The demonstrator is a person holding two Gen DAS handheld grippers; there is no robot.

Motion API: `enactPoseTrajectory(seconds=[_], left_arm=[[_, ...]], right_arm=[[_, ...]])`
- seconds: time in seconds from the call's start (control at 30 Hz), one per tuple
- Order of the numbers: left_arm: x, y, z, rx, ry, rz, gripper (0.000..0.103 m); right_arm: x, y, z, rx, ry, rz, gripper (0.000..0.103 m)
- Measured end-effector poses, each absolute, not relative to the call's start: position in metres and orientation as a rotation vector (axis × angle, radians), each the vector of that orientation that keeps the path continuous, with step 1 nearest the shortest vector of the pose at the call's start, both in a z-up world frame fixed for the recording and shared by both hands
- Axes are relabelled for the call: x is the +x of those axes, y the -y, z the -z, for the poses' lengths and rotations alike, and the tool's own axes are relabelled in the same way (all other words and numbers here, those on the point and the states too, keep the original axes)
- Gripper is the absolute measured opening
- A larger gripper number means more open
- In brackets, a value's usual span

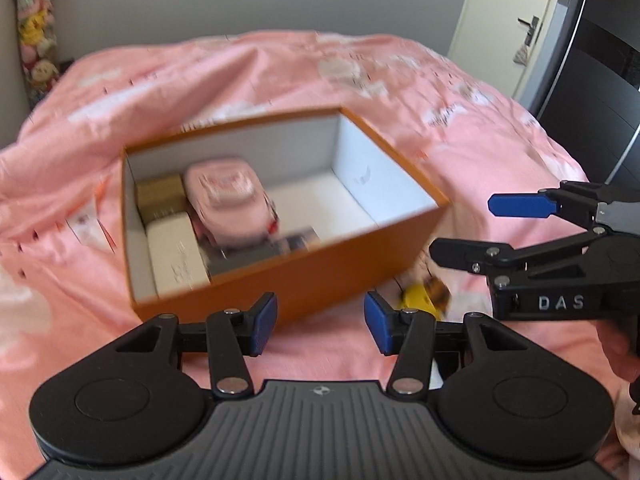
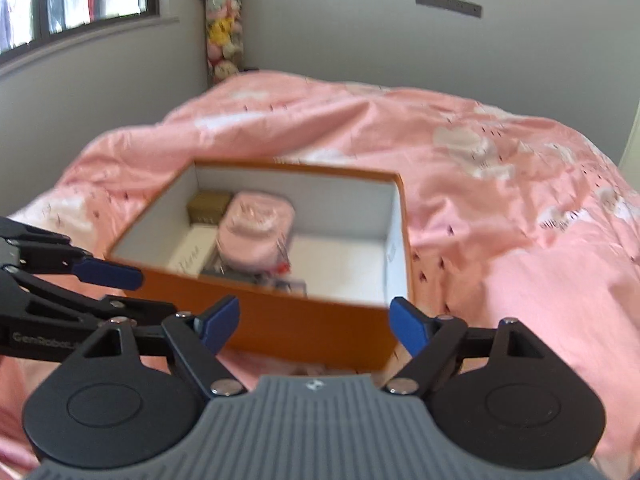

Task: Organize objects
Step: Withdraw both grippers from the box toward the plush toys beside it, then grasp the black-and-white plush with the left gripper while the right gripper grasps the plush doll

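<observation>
A small yellow object (image 1: 420, 298) is seen on the pink bedspread (image 1: 460, 92), just right of the orange box (image 1: 320, 280) near corner. Both grippers are held apart and empty; the left gripper (image 1: 320, 322) is judged nearer, the right gripper (image 1: 472, 228) hovering above it.

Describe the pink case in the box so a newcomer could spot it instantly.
On the pink bedspread sits an open orange box with a white interior. The pink case lies in its left half, beside a small brown box and a flat white box. It is the only rounded, pink item inside; its neighbours are rectangular.
</observation>
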State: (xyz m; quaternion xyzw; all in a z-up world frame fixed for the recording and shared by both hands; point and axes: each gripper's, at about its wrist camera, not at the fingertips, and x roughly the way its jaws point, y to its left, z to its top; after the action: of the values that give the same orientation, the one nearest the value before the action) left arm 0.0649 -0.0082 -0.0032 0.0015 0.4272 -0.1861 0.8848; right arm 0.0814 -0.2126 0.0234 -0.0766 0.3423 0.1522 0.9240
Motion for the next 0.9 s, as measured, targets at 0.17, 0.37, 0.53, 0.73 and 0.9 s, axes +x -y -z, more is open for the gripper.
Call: enactPoseTrajectory(seconds=[0.17,0.37,0.53,0.73,0.9], left_arm=[[0.056,0.01,0.024,-0.054,-0.982,0.481,0.058],[0.051,0.027,0.041,-0.07,-1.064,0.57,0.058],[0.047,0.046,0.041,-0.023,-1.051,0.631,0.058],[0.048,0.062,0.049,-0.004,-1.088,0.674,0.062],[0.05,0.067,0.056,-0.005,-1.112,0.688,0.063]], right_arm=[[0.071,0.222,-0.007,-0.144,-0.801,-0.25,0.063],[0.058,0.236,0.01,-0.091,-0.883,-0.205,0.055],[0.055,0.242,0.016,-0.081,-0.903,-0.197,0.055],[0.052,0.239,0.014,-0.098,-0.901,-0.222,0.054],[0.054,0.237,0.017,-0.094,-0.928,-0.25,0.049]])
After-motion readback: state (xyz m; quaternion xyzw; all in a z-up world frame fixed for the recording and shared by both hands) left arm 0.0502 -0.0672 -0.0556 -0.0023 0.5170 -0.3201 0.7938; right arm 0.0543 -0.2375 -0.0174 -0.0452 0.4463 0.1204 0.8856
